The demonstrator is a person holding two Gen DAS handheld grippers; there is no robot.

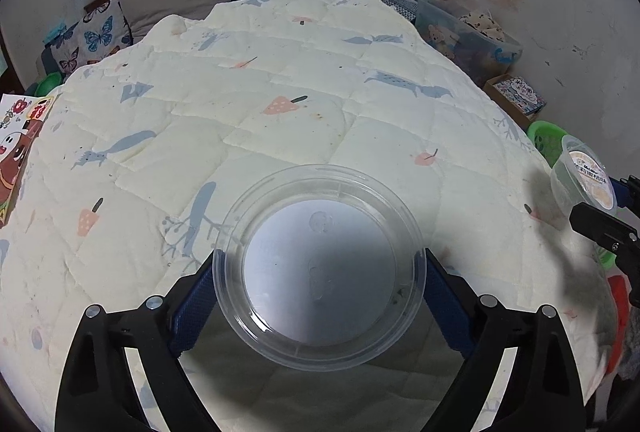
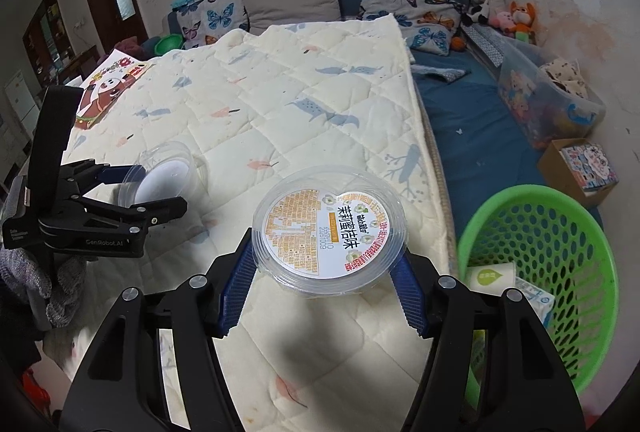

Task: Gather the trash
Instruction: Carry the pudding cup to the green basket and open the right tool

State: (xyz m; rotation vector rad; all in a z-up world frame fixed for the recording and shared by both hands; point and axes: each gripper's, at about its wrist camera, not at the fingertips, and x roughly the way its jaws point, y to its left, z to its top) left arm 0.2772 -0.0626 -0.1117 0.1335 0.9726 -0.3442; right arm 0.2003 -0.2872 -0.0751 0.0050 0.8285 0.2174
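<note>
In the left wrist view my left gripper [image 1: 319,274] is shut on a clear round plastic tub [image 1: 318,264], held above the cream quilt [image 1: 280,72]; its blue pads [image 1: 192,308] press the tub's sides. My right gripper [image 2: 327,264] is shut on a clear lidded cup [image 2: 328,228] with an orange and white printed label, lifted just over the quilt [image 2: 280,104]. The same cup [image 1: 584,178] shows at the far right edge of the left view. From the right wrist, the left gripper [image 2: 160,188] and its tub [image 2: 164,180] sit at the left.
A green mesh basket [image 2: 560,232] stands on the floor right of the bed, holding a paper cup [image 2: 492,276] and a small carton [image 2: 540,300]. A picture book [image 2: 108,88] lies on the quilt's far left. Pillows, plush toys and a storage bin [image 2: 548,100] line the far side.
</note>
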